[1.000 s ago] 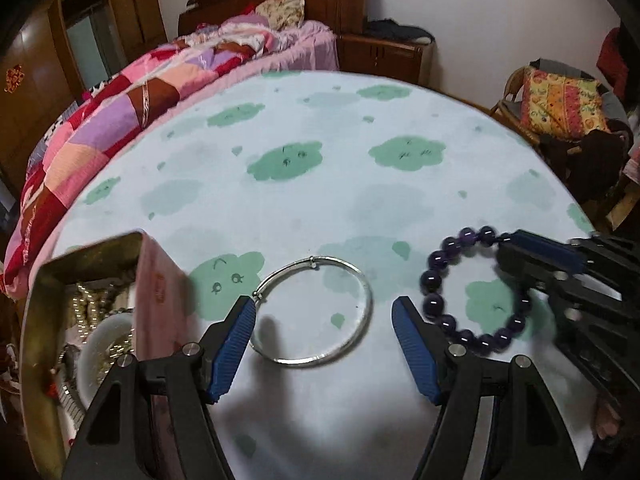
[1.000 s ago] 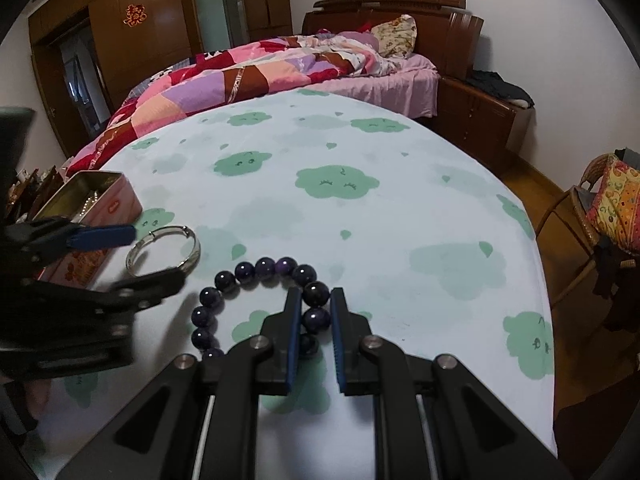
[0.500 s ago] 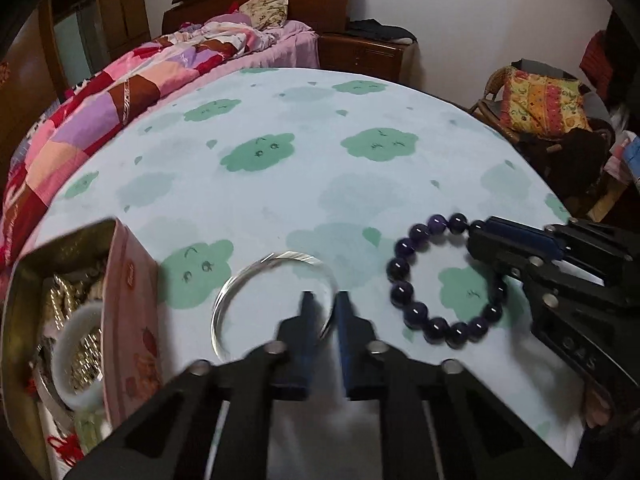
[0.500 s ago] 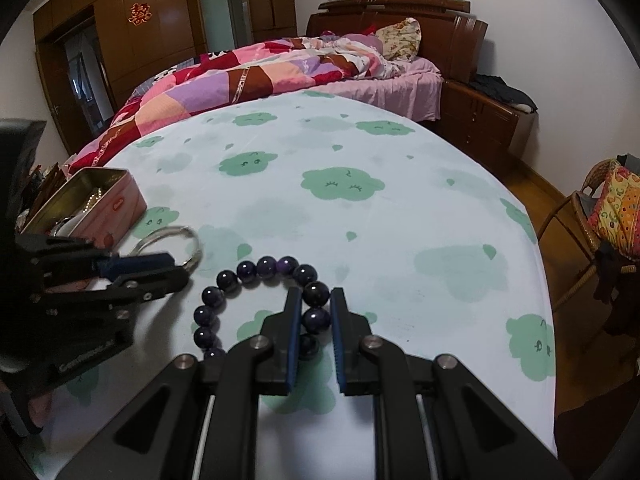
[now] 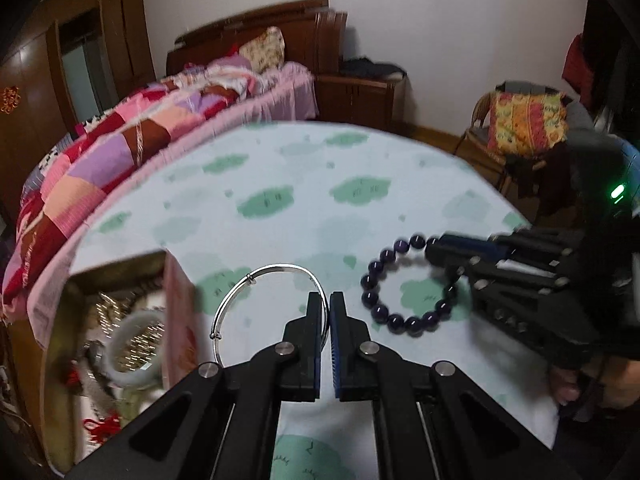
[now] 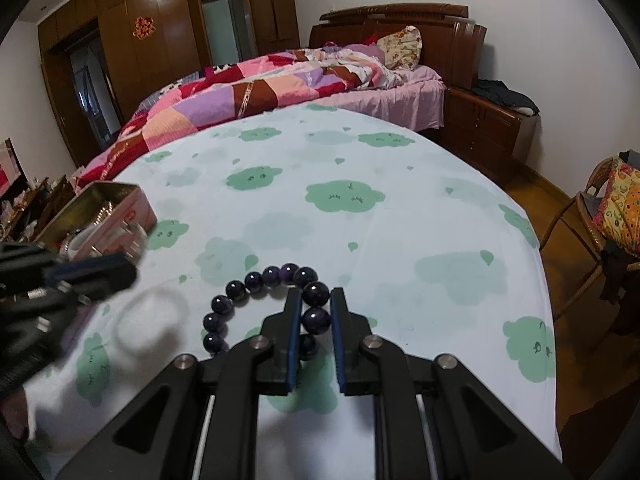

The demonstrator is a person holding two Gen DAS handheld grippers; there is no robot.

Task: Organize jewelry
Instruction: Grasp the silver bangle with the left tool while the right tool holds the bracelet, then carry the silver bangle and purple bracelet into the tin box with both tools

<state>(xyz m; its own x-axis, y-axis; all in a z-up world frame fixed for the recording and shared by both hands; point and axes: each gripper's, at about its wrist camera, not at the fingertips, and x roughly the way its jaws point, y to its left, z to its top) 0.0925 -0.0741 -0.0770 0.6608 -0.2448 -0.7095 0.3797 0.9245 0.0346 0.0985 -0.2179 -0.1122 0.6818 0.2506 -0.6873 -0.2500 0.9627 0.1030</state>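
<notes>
A thin silver bangle (image 5: pixel 276 269) hangs just above the cloth, its right side pinched in my left gripper (image 5: pixel 326 308), which is shut on it. To its left stands an open pink tin (image 5: pixel 178 320) holding a pale jade bangle (image 5: pixel 132 350) and pearl strands. A bracelet of dark purple beads (image 5: pixel 394 322) lies on the cloth to the right. My right gripper (image 6: pixel 315 300) is shut on two of its beads (image 6: pixel 256 280). In the right wrist view, the left gripper (image 6: pixel 100 272) appears blurred at the left, in front of the tin (image 6: pixel 128 212).
The round table wears a pale cloth with green cloud prints (image 5: pixel 320 184). A bed with a patchwork quilt (image 6: pixel 248 92) lies beyond its far edge. A wicker chair with a bright cushion (image 5: pixel 524 128) stands to the right. A hand (image 5: pixel 568 388) grips the right tool.
My left gripper went from wide open around the bangle to shut on its rim, then rose with it. The right gripper and beads have not moved.
</notes>
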